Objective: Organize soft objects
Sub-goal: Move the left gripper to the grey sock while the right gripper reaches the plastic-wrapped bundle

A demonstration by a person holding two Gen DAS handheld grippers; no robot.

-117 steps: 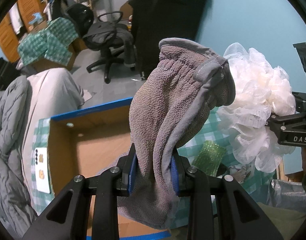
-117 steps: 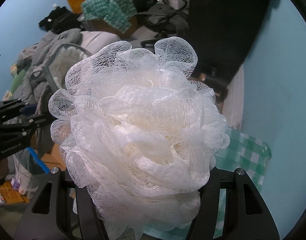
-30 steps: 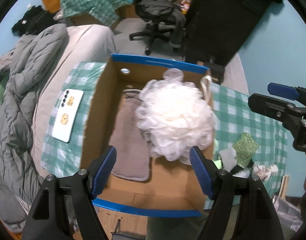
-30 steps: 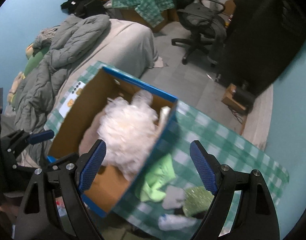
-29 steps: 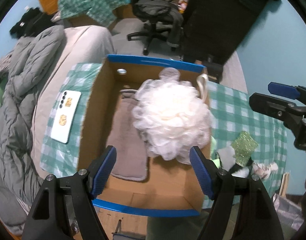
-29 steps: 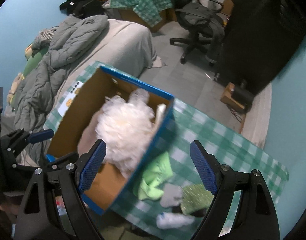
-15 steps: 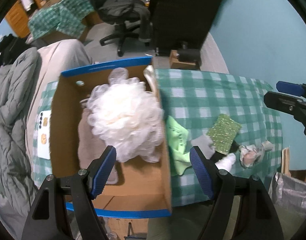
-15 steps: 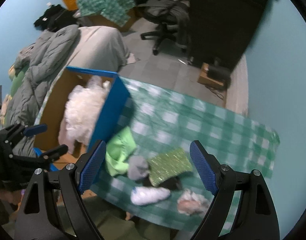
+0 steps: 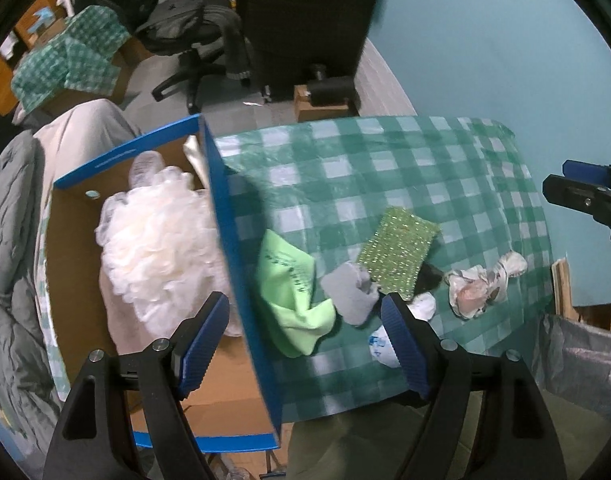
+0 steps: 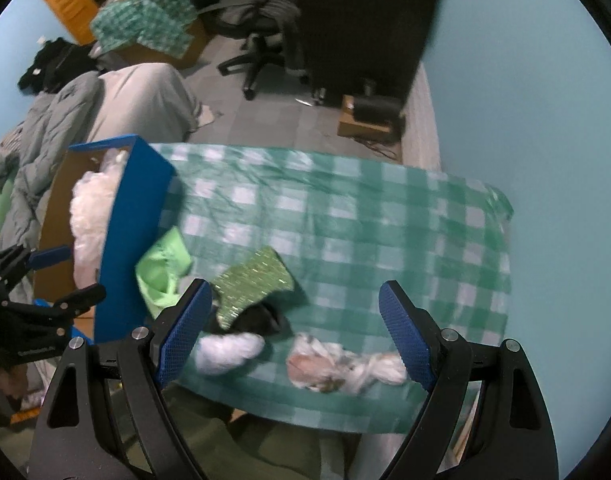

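Now | left claw (image 9: 305,320) spread | right claw (image 10: 293,312) spread | frilly mesh pouf (image 9: 157,248) in cardboard box (image 9: 241,280)

- I read this as a lived-in bedroom: rumpled grey duvet (image 9: 9,240) on a bed at left.
- Office chair (image 10: 261,36) far; checked tablecloth (image 10: 345,220) near.

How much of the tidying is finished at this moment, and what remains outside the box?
Done: the white mesh sponge lies inside the cardboard box. In hand: nothing; the left gripper and right gripper are open. Left on the checked cloth: the light green cloth, the glittery green sponge and several smaller pieces.
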